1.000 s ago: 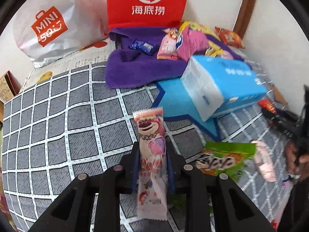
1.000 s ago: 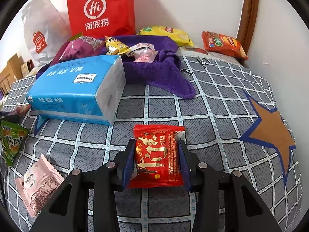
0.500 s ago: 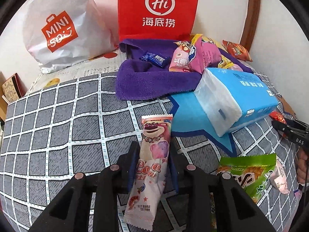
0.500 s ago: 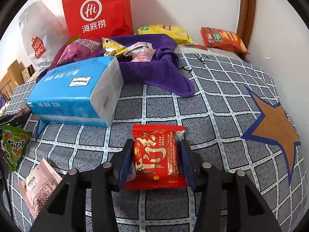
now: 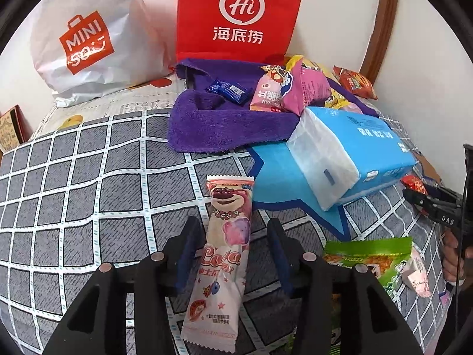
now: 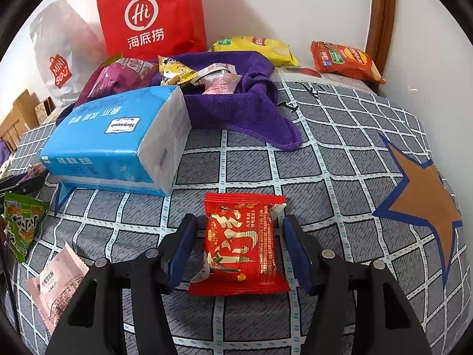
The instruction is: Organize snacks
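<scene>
My left gripper (image 5: 235, 230) is open, its jaws apart on both sides of a long pink bear-print snack packet (image 5: 223, 254) that lies on the checked cover. My right gripper (image 6: 239, 230) is open too, its jaws standing off either side of a red snack packet (image 6: 241, 241) lying on the cover. A purple towel (image 5: 224, 124) at the back holds several snacks: a blue packet (image 5: 229, 90), pink bags (image 5: 283, 90), a yellow packet (image 6: 176, 71). The right gripper also shows at the right edge of the left wrist view (image 5: 425, 198).
A blue tissue pack (image 6: 118, 139) lies between the grippers and the towel. A green snack bag (image 5: 372, 260) and a pale pink packet (image 6: 56, 281) lie near the front. A red Hi bag (image 5: 239, 14) and a white Miniso bag (image 5: 88, 38) stand at the wall. Yellow (image 6: 254, 47) and orange chip bags (image 6: 346, 59) lie at the back right.
Both grippers have opened: the jaws that pinched the pink bear packet and the red packet now stand apart, and both packets rest on the cover. The left gripper moved nearer the towel.
</scene>
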